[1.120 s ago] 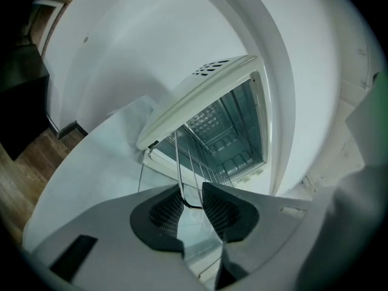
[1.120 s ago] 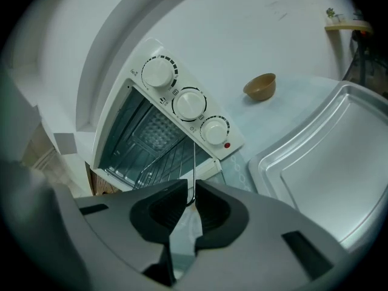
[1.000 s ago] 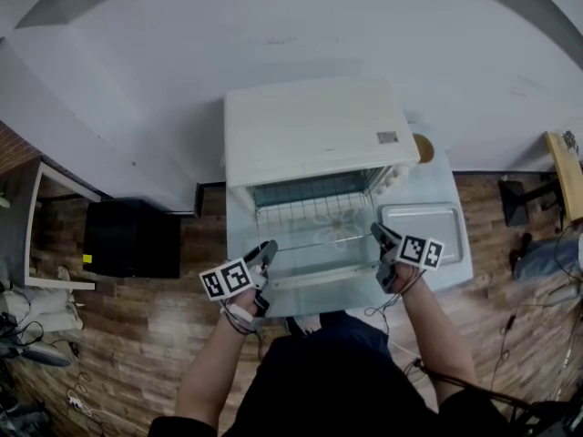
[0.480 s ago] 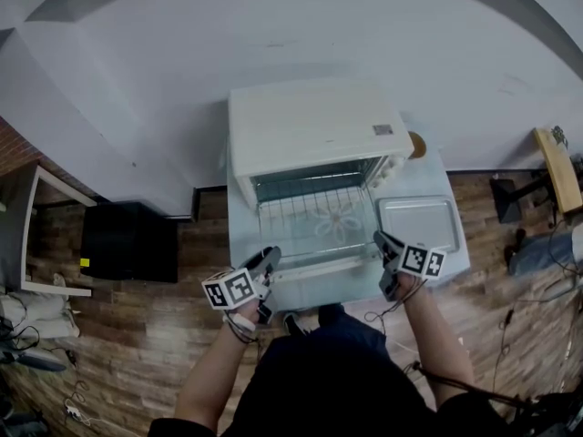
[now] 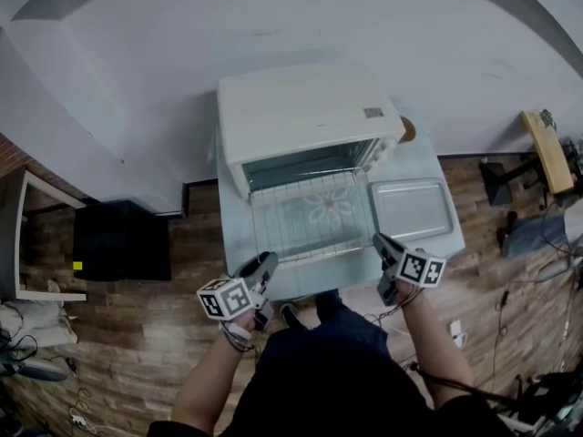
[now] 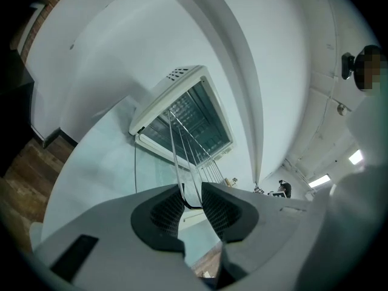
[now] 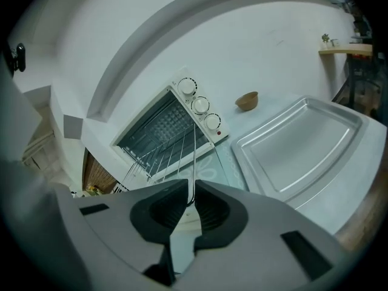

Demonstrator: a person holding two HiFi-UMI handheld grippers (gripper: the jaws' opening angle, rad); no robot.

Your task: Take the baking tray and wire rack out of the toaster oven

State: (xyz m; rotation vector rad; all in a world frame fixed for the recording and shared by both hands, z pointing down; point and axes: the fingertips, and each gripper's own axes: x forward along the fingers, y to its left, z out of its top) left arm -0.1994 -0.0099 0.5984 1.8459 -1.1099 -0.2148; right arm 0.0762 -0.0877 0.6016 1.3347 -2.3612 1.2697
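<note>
The white toaster oven (image 5: 305, 112) stands on a pale blue table with its glass door (image 5: 330, 209) folded down. The wire rack (image 5: 301, 221) is pulled most of the way out over the door. My left gripper (image 5: 264, 264) holds the rack's front left corner and my right gripper (image 5: 381, 244) its front right corner. In the left gripper view the jaws of the left gripper (image 6: 192, 206) are closing on the front wire (image 6: 182, 162). In the right gripper view the right gripper (image 7: 193, 205) pinches a wire (image 7: 194, 156), jaws closing. The baking tray (image 5: 410, 209) lies empty right of the oven.
A small brown bowl (image 5: 407, 130) sits behind the tray near the oven's knobs (image 7: 200, 105). The table's front edge (image 5: 428, 246) is close to my grippers. A black cabinet (image 5: 118, 242) stands on the wooden floor at left.
Both grippers have drawn back toward the person, and the wire rack has slid further out of the oven over the open door.
</note>
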